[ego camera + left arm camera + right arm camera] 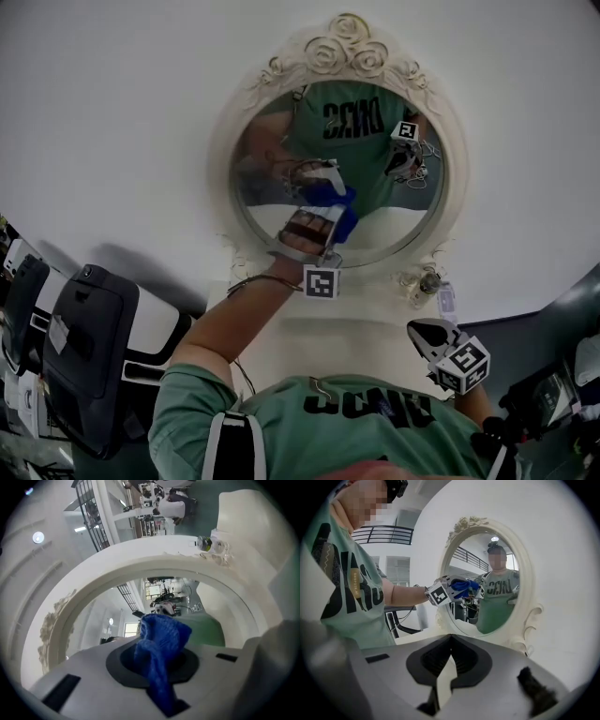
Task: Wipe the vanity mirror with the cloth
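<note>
As the left gripper [330, 199] pinches the blue cloth [343, 214] in its jaws to press it on the vanity mirror's [375, 202] lower glass — for wiping, I judge — the right gripper [427, 336] hangs aside, jaws pressed together, empty.

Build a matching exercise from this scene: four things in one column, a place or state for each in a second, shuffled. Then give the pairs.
Things:
1. blue knitted cloth
2. oval mirror in a cream carved frame
3. right tongs
4. black padded case

Places or states:
a. low, away from the glass, holding nothing
b. off to the left, below the mirror
c. clamped in the left tongs, up at the glass
d. reflects a green shirt

Pairs: 1-c, 2-d, 3-a, 4-b
</note>
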